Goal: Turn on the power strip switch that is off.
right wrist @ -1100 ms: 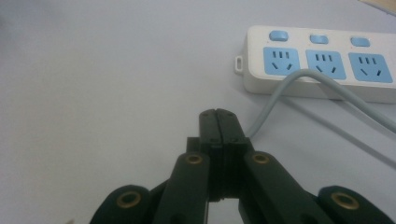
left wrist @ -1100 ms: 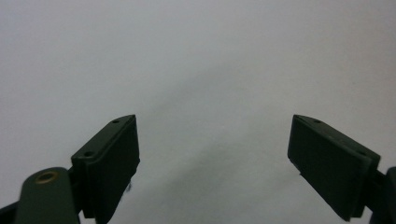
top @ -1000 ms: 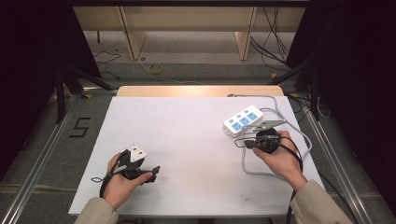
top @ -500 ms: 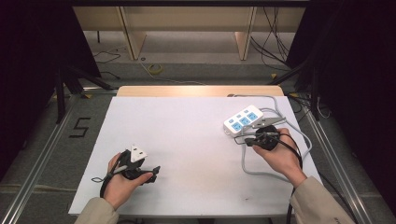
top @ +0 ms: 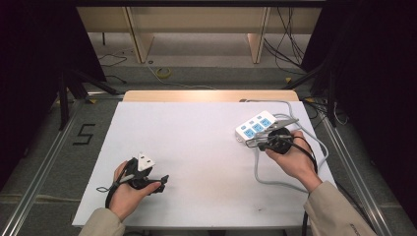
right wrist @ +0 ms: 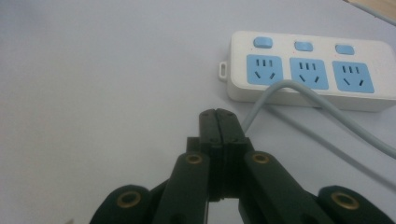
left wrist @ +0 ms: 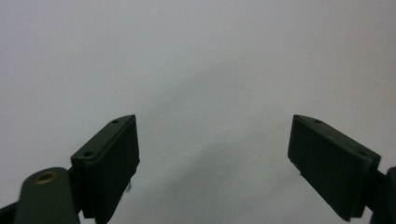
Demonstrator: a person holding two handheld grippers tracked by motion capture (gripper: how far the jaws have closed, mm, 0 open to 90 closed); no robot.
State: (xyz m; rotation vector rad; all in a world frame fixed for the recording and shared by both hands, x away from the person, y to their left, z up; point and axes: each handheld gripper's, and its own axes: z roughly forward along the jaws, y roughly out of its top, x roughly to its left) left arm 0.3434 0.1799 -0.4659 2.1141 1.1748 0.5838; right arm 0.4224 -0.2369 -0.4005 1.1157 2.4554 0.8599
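Just ahead of hand-held gripper (right wrist: 218,116): power strip (right wrist: 306,70)

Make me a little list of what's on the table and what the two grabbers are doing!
table: white top
power strip: white with three blue sockets and three blue buttons, at the table's right side
cable: grey, loops in front of the strip
right gripper: jaws shut with nothing between them, tips just short of the cable
left gripper: jaws wide open over bare table
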